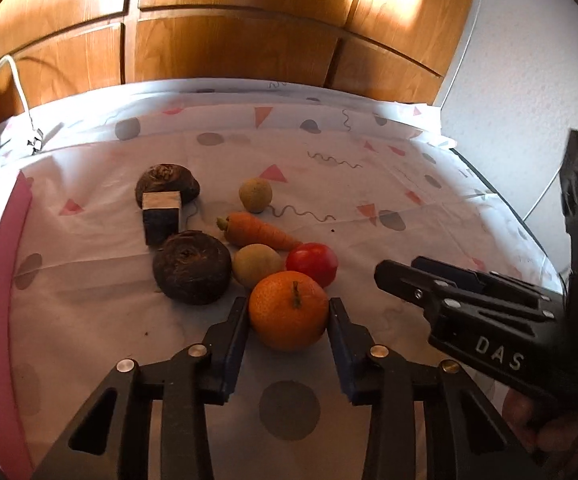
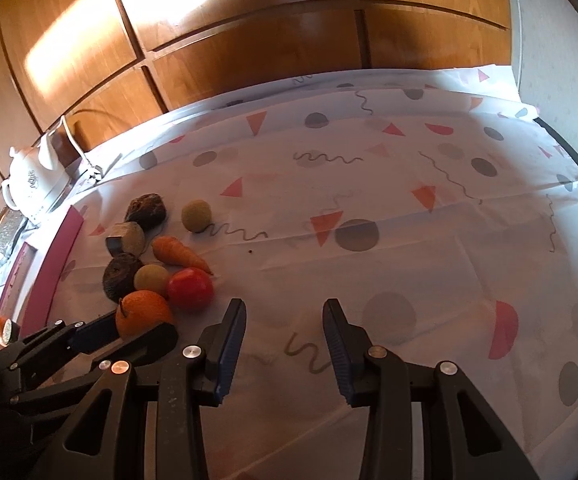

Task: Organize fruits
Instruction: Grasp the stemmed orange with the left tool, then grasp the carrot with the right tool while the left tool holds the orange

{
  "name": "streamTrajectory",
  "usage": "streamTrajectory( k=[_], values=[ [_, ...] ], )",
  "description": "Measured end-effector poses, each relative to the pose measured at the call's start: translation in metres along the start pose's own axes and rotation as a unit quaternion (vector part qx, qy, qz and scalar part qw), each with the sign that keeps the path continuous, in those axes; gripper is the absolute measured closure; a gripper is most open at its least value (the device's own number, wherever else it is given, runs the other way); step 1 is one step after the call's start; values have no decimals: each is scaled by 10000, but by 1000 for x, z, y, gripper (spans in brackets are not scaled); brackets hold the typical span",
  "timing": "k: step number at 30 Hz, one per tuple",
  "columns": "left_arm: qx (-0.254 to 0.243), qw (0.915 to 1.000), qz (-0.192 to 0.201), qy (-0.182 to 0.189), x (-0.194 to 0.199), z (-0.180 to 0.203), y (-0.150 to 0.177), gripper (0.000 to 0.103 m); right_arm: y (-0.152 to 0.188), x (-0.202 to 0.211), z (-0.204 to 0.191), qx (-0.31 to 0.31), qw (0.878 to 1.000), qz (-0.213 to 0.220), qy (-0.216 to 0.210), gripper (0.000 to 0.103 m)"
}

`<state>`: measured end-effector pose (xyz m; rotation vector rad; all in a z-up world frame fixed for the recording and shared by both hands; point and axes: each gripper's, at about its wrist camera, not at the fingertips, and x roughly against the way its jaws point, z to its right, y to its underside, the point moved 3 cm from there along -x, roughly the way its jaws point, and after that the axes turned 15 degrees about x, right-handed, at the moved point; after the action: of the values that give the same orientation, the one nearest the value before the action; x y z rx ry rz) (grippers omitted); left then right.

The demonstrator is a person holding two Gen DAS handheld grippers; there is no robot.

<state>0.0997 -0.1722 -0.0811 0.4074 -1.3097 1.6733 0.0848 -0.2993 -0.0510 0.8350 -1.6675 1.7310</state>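
Note:
An orange (image 1: 288, 311) sits on the patterned tablecloth (image 1: 369, 184) between the fingers of my left gripper (image 1: 289, 312), whose pads touch or nearly touch its sides. Behind it lie a red tomato (image 1: 313, 263), a yellow-green fruit (image 1: 256, 264), a carrot (image 1: 261, 232), another yellow-green fruit (image 1: 255, 195) and two dark beets (image 1: 191, 266) (image 1: 167, 182). My right gripper (image 2: 285, 312) is open and empty over bare cloth, right of the pile. The orange (image 2: 143, 313) also shows in the right wrist view.
A small metal block (image 1: 161, 216) stands between the beets. A pink strip (image 1: 1, 300) runs along the table's left side. A white teapot (image 2: 29, 180) and cable sit at the far left. Wooden cabinets (image 1: 229, 40) stand behind the table.

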Motion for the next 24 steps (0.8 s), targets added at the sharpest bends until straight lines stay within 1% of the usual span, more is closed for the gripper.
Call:
streamTrajectory(
  k=[2, 4, 6, 8, 11, 13, 15, 18, 21, 23, 24],
  values=[
    [51, 10000, 8, 10, 7, -6, 4, 64, -1, -2, -3, 1, 9999, -4, -107, 63],
    [49, 9999, 70, -60, 17, -14, 8, 64, -2, -2, -9, 32, 9996, 35, -277, 63],
    [14, 9996, 202, -205, 28, -23, 15, 64, -6, 1, -18, 197, 9990, 148, -384, 63],
    [27, 9978, 436, -505, 38, -36, 21, 64, -11, 3, -26, 374, 9980, 268, -429, 64],
    [147, 9965, 591, -574, 40, -48, 23, 63, -22, 2, -34, 604, 9966, 284, -493, 75],
    [190, 9963, 579, -599, 35, -49, 23, 63, -32, -3, -41, 784, 9950, 213, -586, 77],
    [124, 9958, 634, -648, 33, -49, 24, 64, -41, -12, -51, 1032, 9919, 89, -739, 77],
    [169, 9961, 620, -605, 33, -52, 23, 64, -51, -27, -63, 1400, 9871, -96, -768, 77],
    [163, 9960, 636, -605, 32, -51, 23, 64, -58, -36, -66, 1562, 9848, -135, -752, 77],
    [158, 9959, 649, -610, 32, -51, 24, 64, -63, -43, -69, 1665, 9817, -273, -884, 77],
    [158, 9959, 653, -605, 32, -51, 24, 64, -65, -48, -72, 1798, 9784, -430, -920, 77]
  ],
)
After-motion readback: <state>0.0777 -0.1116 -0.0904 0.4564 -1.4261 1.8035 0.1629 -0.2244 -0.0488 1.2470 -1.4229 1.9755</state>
